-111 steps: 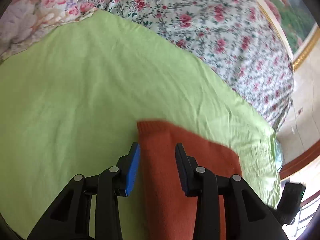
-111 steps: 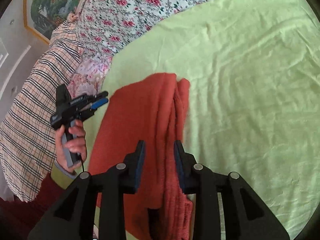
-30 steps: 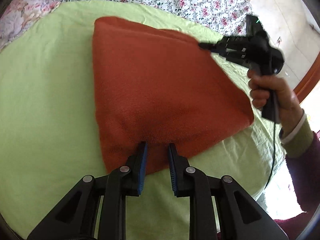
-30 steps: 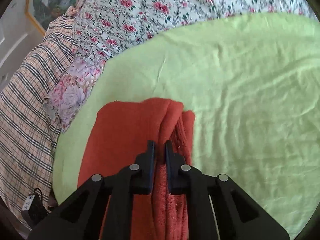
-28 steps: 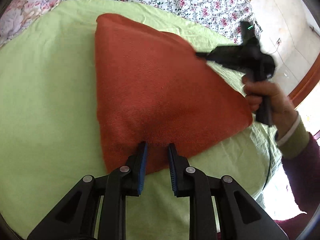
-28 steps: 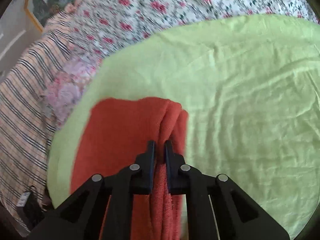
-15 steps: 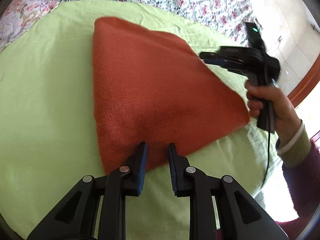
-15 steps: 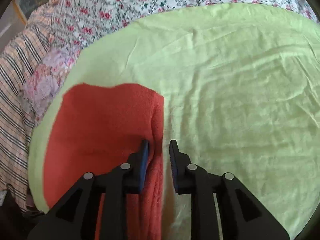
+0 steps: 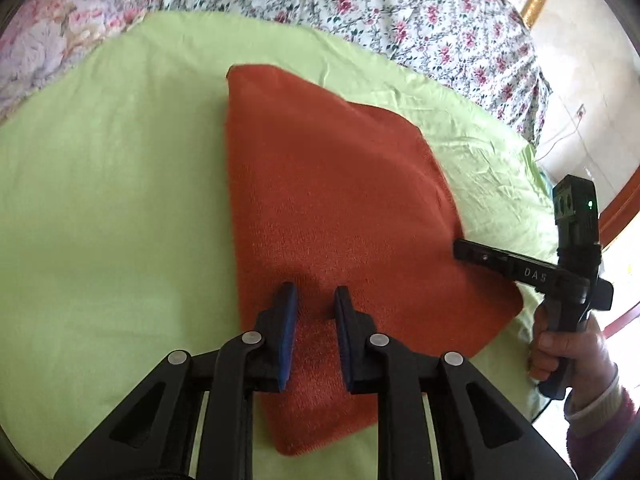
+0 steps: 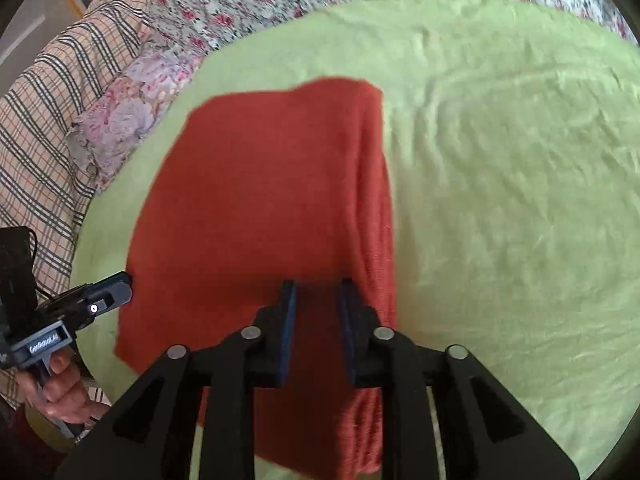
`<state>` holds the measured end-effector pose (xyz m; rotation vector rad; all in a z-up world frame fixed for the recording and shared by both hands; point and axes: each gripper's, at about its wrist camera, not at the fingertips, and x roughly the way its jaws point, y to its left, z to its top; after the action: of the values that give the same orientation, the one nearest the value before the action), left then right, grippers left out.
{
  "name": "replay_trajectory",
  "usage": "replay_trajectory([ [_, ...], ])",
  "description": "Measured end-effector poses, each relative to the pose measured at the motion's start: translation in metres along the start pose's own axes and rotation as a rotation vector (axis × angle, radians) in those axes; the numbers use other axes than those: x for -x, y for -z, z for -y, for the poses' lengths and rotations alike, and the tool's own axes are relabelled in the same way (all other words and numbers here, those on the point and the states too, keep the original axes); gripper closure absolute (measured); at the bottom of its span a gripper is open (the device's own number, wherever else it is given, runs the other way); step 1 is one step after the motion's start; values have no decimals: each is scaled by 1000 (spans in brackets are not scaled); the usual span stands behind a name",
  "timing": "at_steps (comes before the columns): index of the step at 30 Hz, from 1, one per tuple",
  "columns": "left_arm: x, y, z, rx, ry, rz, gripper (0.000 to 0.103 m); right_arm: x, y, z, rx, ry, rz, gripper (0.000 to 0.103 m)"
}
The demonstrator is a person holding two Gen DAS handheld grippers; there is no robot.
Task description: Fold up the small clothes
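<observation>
An orange knit garment [image 9: 328, 184] [image 10: 260, 200] lies folded flat on a green sheet [image 9: 112, 184] [image 10: 500, 200]. My left gripper [image 9: 314, 300] hovers over its near part, jaws a narrow gap apart, fabric showing below the gap and no pinch visible. It also shows at the garment's left corner [image 10: 124, 284] in the right wrist view. My right gripper [image 10: 316, 296] is over the garment beside its stacked folded edge. Its jaws are closing, still apart, with fabric beneath and nothing pressed. From the left wrist view the right gripper [image 9: 458, 250] meets the garment's right edge side-on.
Floral bedding [image 9: 360, 0] [image 10: 280, 0] lies beyond the sheet, and a plaid cloth [image 10: 40, 120] at the left. A person's hand [image 9: 560, 352] [image 10: 60, 392] holds each gripper handle. The bed edge and the floor [image 9: 580, 80] lie to the right.
The right gripper let go of the folded edge, opened a little and drew back toward the garment's near part. The left gripper moved forward from the garment's near edge to over it.
</observation>
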<state>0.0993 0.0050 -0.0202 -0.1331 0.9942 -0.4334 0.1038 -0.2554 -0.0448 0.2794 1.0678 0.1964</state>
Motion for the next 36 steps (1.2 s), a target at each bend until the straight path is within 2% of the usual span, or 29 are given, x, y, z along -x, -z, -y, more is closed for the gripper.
replay_trajectory([
  [3, 4, 2, 7, -19, -28, 9, 84, 4, -3, 2, -5, 10, 0, 100],
  [5, 14, 8, 8, -8, -11, 22, 82, 9, -2, -2, -4, 17, 3, 100],
  [6, 19, 11, 8, -3, 6, 25, 81, 15, -1, -4, -8, 6, 9, 95],
  [10, 38, 33, 14, -19, 66, 26, 81, 44, 13, -23, 34, -33, 37, 94],
  [12, 37, 44, 19, -42, 41, -2, 79, 51, 26, -28, 62, -43, 27, 86],
  [13, 32, 51, 17, -45, 12, -22, 79, 51, 34, -27, 69, -32, 13, 83],
  [15, 24, 62, 11, -16, 15, -48, 82, 40, 50, -19, 79, 22, -33, 81],
  [18, 26, 64, 14, -25, -2, -36, 81, 40, 63, -11, 61, -5, 0, 82],
  [22, 26, 66, 19, -38, -22, -37, 81, 41, 64, -17, 90, 34, 4, 82],
  [36, 41, 67, 6, 20, 9, -44, 80, 49, 67, -10, 40, -2, -1, 82],
])
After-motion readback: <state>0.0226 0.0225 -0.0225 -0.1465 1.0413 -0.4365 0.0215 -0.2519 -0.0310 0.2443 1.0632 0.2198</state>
